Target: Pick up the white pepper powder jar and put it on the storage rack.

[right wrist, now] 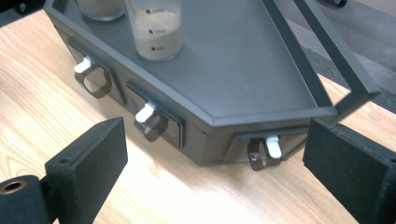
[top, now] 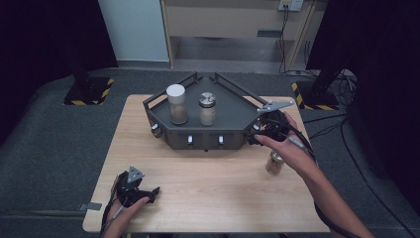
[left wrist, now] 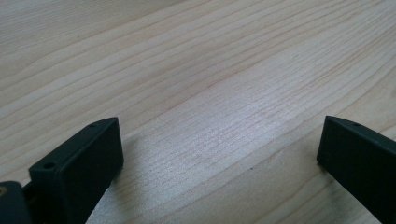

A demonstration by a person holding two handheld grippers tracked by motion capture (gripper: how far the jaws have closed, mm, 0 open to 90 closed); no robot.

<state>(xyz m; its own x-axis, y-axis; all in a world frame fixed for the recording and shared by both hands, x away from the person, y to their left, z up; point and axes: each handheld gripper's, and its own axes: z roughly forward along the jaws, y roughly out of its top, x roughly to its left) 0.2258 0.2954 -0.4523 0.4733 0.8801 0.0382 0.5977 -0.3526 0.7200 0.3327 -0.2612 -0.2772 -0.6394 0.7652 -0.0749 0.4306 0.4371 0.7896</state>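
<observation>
Currently, left gripper (top: 148, 194) rests low over wooden table (top: 208, 198) at near left corner, jaws spread wide, nothing between them. Right gripper (right wrist: 215, 163) hovers at right end of dark drawer tray (top: 233, 116), jaws spread apart, empty, aimed at small drawer handle (right wrist: 264, 151) on tray's angled right face. White-lidded jar (top: 177, 104) and metal-lidded jar (top: 207, 109) stand upright on tray top, side by side. Third jar (top: 274, 162) stands on table beneath right forearm.
</observation>
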